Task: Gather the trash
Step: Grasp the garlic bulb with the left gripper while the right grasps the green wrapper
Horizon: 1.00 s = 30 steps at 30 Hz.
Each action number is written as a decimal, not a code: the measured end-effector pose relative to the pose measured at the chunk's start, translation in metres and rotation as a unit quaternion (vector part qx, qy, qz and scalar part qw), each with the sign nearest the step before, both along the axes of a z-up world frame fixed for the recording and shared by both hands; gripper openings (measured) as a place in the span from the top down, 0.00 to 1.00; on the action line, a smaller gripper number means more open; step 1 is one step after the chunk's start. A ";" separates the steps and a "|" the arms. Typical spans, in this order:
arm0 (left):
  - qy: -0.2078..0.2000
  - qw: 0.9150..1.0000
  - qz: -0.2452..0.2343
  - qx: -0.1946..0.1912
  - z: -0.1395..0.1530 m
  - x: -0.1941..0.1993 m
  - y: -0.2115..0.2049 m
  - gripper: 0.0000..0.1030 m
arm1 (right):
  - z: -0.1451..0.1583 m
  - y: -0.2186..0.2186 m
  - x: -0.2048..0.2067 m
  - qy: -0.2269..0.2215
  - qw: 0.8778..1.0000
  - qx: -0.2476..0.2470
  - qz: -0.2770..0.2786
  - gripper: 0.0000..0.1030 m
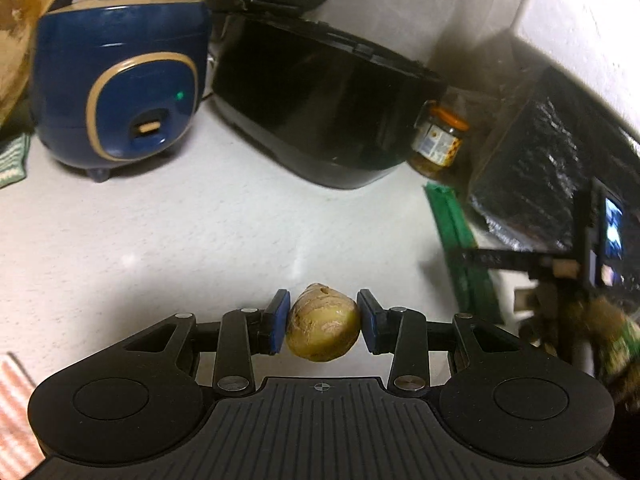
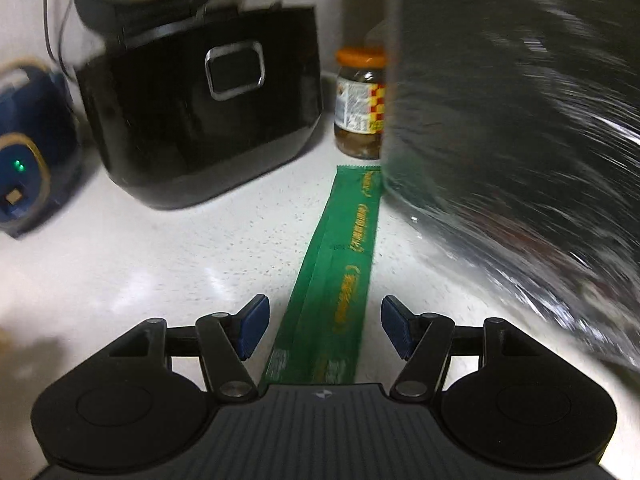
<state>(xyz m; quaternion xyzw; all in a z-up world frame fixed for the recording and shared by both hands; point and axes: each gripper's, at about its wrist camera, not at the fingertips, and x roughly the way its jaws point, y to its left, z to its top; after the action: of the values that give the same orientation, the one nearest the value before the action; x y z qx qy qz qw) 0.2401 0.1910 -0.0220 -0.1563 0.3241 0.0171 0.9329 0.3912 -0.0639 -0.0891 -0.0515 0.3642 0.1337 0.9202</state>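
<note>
My left gripper (image 1: 322, 326) pinches the ginger lump (image 1: 322, 330) above the counter (image 1: 160, 240). My right gripper (image 2: 324, 330) is spread over the green wrapper (image 2: 340, 264). I should go low and squeeze gently.

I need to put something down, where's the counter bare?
Bare counter lies in front of the blue cooker and black cooker, left of the green wrapper. It is crowded to the right: jar and foil bag sit close together there.
</note>
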 end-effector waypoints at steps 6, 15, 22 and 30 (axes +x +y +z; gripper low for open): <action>0.011 1.000 0.001 -0.007 -0.005 -0.010 0.012 0.59 | -0.008 0.007 0.014 0.028 0.999 0.030 -0.024 0.73; 0.019 1.000 0.010 -0.016 -0.013 -0.013 0.016 0.59 | 0.014 0.051 -0.061 0.060 0.988 0.089 0.112 0.83; 0.036 0.999 0.014 -0.017 -0.026 -0.016 0.015 0.59 | 0.013 0.079 -0.119 0.008 0.985 -0.007 0.174 0.65; 0.013 0.998 -0.024 -0.051 -0.027 -0.019 0.022 0.59 | 0.009 0.099 -0.088 0.001 0.996 -0.013 0.092 0.66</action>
<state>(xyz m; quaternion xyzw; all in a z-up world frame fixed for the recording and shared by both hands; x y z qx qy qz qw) 0.2215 0.2130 -0.0488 -0.1959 0.3402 -0.0199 0.9195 0.3030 0.0353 -0.0799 -0.0965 0.3604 0.2134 0.9029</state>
